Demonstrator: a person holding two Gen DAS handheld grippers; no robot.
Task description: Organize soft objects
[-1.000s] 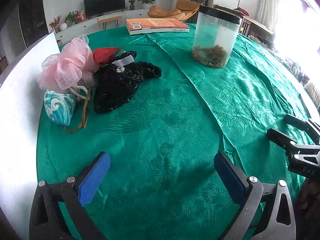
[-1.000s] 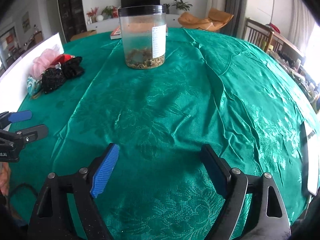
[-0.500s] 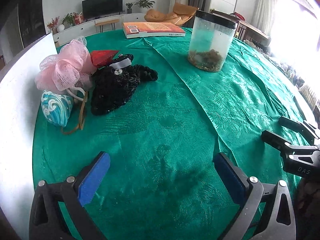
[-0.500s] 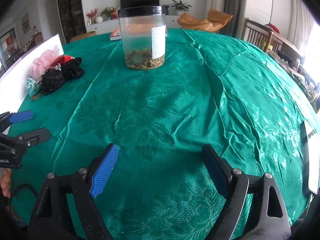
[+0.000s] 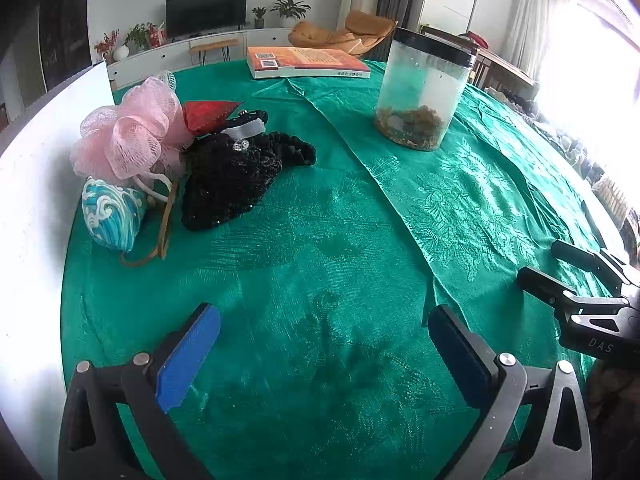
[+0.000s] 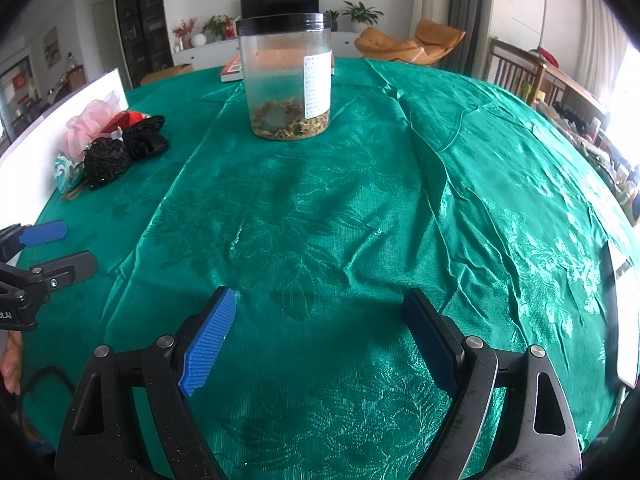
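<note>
Soft things lie in a heap at the left of the green table: a pink mesh bath sponge [image 5: 130, 136], a black knitted piece [image 5: 232, 176], a black scrunchie [image 5: 294, 148], a red pouch [image 5: 208, 114] and a blue wave-pattern pouch [image 5: 112, 212] with a brown cord. The heap also shows small in the right wrist view [image 6: 108, 148]. My left gripper [image 5: 324, 344] is open and empty, well short of the heap. My right gripper [image 6: 320, 332] is open and empty over bare cloth; it shows at the right of the left wrist view [image 5: 560, 268].
A clear plastic jar [image 5: 420, 92] with a black lid and dried bits inside stands past the middle. An orange book [image 5: 304, 62] lies at the far edge. A white board [image 5: 36, 200] stands along the left side. The green tablecloth [image 6: 360, 200] is wrinkled.
My left gripper has drawn back and a little to the right, so the heap and jar look farther off. My right gripper has barely moved. Both stay open.
</note>
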